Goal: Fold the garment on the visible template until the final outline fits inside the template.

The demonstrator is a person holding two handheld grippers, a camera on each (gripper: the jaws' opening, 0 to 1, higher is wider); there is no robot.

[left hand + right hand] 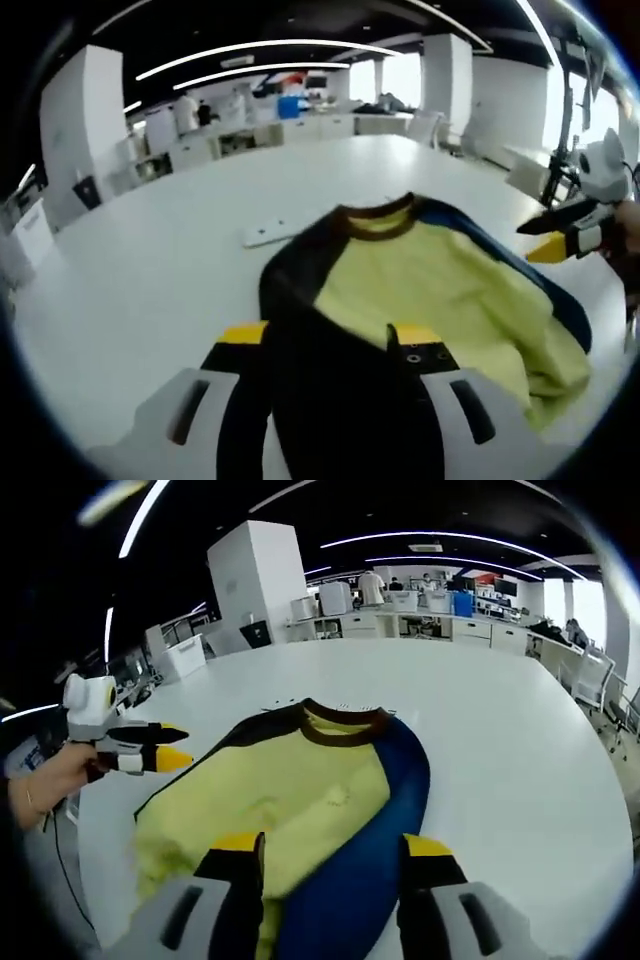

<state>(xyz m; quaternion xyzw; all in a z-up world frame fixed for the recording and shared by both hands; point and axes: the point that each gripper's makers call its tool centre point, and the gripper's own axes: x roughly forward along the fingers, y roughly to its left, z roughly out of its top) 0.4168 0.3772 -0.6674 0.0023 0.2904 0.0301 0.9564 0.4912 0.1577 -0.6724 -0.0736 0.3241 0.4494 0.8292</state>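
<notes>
Looking across the white table point(150, 270), I see no template outline on it, so I can't tell where the fold must end up. My garment point(300, 800), a yellow shirt w/ dark brown collar, one black sleeve and one blue, lies mid-frame in both views, crumpled at the hem toward lower left of the right gripper view. It looks light, soft, floppy; prob. drapes and slides on the smooth top, so I'd pinch hem corners or sleeve edges, not the middle. A small white flat piece point(268, 233) sits just beside the collar. My left gripper point(330, 340) has its jaws apart over the black sleeve; my right gripper point(335, 852) has its jaws apart over yellow/blue cloth.
</notes>
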